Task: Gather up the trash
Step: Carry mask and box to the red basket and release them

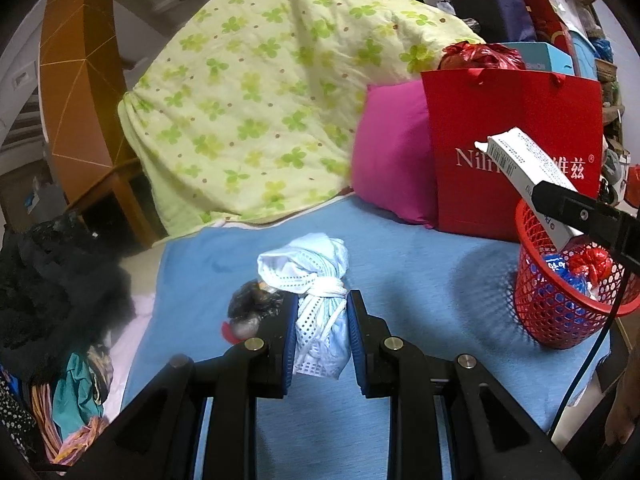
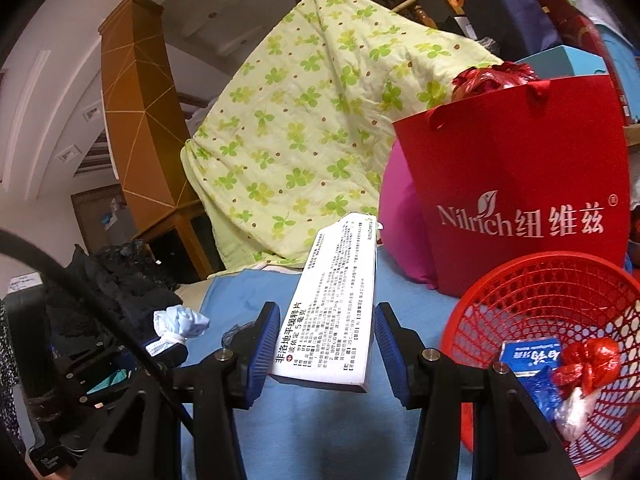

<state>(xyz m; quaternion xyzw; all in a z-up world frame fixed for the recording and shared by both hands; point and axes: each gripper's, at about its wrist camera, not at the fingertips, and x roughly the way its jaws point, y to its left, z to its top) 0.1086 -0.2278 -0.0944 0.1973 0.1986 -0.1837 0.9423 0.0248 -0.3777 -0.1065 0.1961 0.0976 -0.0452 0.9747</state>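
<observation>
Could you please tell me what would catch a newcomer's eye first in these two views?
The big red bag with white lettering stands at the back of the blue sheet, and the red basket of trash sits just in front. The left gripper holds knotted face masks; the right gripper holds a white box.

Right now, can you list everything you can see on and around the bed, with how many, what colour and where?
face masks: one knotted bundle, white and pale blue, held above the sheet
medicine box: one, white with black print, held left of the basket
basket: one, red mesh, right on the sheet, with trash inside
gift bag: one, red, behind the basket
cushion: one, magenta, left of the bag
quilt: one, pale green with clover print, at the back
sheet: one, blue, underneath
black wad: one, on the sheet beside the masks
left claw: shut on the masks
right claw: shut on the box
</observation>
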